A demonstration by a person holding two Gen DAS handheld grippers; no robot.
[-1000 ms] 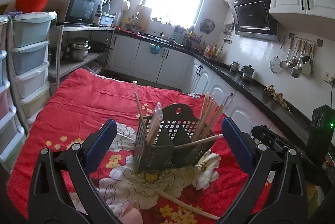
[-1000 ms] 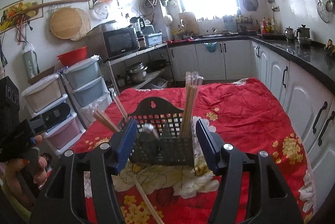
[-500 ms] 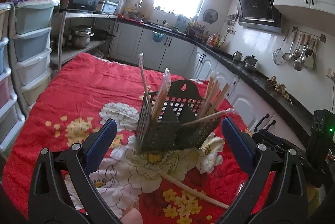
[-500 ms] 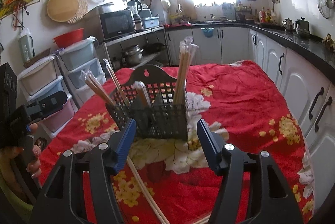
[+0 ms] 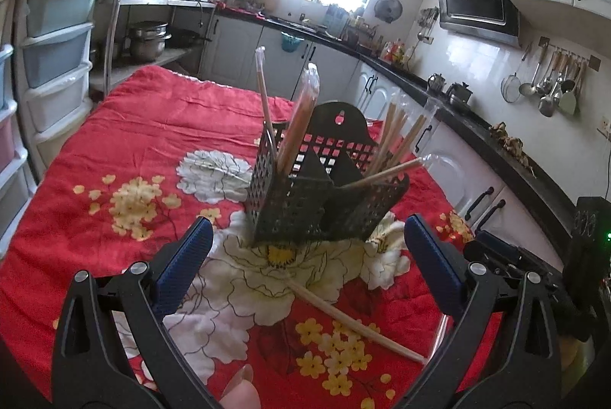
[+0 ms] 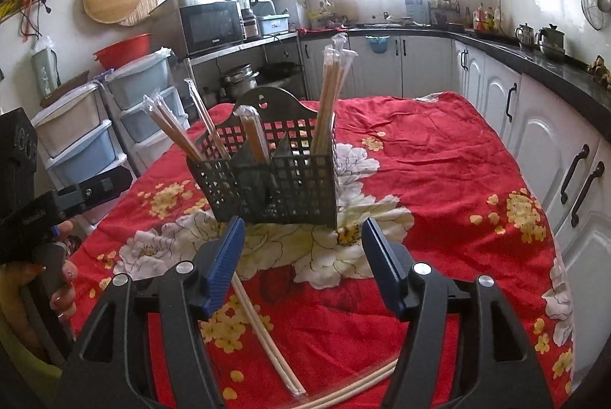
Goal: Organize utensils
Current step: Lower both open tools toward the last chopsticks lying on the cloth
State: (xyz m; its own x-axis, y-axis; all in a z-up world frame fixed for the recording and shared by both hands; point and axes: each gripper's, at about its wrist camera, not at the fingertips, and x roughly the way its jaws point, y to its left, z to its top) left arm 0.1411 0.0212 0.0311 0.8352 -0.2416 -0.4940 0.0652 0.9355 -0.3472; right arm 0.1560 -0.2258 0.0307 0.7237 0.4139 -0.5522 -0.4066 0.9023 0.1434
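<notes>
- The left gripper [image 5: 307,264] and right gripper [image 6: 301,256] both hang spread wide with nothing held.
- Wrapped chopsticks [image 6: 267,328] lie loose on the desk's red floral cloth [image 6: 439,180], just beyond.
- Farther on stands a black mesh utensil caddy [image 6: 275,180], divided, with wrapped chopstick bundles [image 6: 330,92] leaning outward.

A table draped in a red cloth printed with white and yellow flowers [image 6: 439,157] bears a black perforated plastic utensil caddy [image 6: 275,176] standing upright near its middle; wrapped wooden chopsticks [image 6: 263,328] lie loose on the cloth just before it.
</notes>
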